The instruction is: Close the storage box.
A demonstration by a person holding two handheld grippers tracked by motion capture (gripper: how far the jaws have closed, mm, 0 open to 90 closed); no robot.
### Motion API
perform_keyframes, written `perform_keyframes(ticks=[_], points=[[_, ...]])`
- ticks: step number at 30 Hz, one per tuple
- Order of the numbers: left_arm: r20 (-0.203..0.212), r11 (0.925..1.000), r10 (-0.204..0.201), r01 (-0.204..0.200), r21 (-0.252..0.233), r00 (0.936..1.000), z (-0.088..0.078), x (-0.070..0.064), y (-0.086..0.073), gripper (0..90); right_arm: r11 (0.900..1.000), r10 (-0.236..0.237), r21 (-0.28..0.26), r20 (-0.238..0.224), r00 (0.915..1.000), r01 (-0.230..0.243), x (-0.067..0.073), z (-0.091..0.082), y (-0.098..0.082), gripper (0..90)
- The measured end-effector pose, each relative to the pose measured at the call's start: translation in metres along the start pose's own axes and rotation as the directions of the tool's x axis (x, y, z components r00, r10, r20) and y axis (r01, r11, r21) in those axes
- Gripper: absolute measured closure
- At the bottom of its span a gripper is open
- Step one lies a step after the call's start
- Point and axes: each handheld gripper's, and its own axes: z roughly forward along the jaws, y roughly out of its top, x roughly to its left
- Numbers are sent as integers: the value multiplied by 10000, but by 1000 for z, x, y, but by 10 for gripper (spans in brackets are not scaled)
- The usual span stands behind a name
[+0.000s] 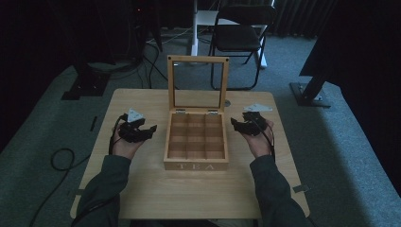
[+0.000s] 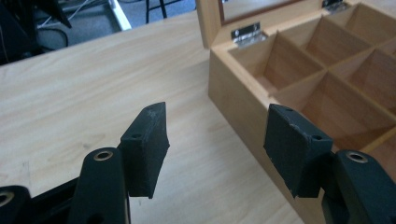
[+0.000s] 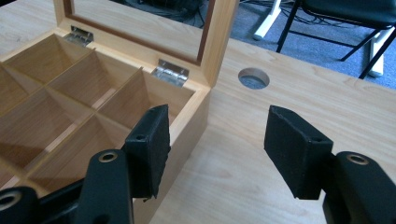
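- Flanking the tea box (image 1: 196, 142) on the table (image 1: 142, 189), your two grippers sit one at each side of it.
- Your left gripper (image 1: 150, 128) is just beside the box's left wall, jaws spread apart with nothing between them.
- Your right gripper (image 1: 235, 124) is near the right wall, jaws likewise apart and empty.
- The box stands mid-table with its glass lid (image 1: 198, 85) raised upright and its compartments bare.

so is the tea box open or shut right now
Open. The tea box has its glass-paned lid standing upright on the rear hinges, and the wooden compartments that show look empty.
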Motion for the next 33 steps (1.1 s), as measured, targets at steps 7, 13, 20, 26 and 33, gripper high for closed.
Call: perform_keyframes(ticks=[7,13,20,26,33], points=[[-65,9995,310,-310,-26,9995,10,0,16,401,10000,-28,-42,-57,10000,28,-4,9,12,471],[-71,9995,292,-292,-120,9995,17,6,27,402,10000,70,-42,-110,9999,-70,-7,15,22,487],[-187,9991,339,-344,-263,9992,24,10,39,401,9997,239,-62,-228,9995,-240,-15,25,33,481],[-214,9996,249,-252,-137,9995,32,13,44,402,9976,693,39,-426,9967,-692,-20,38,39,470],[-245,9998,191,-192,-14,9995,42,15,50,402,9979,622,198,-513,9967,-613,-22,51,46,458]])
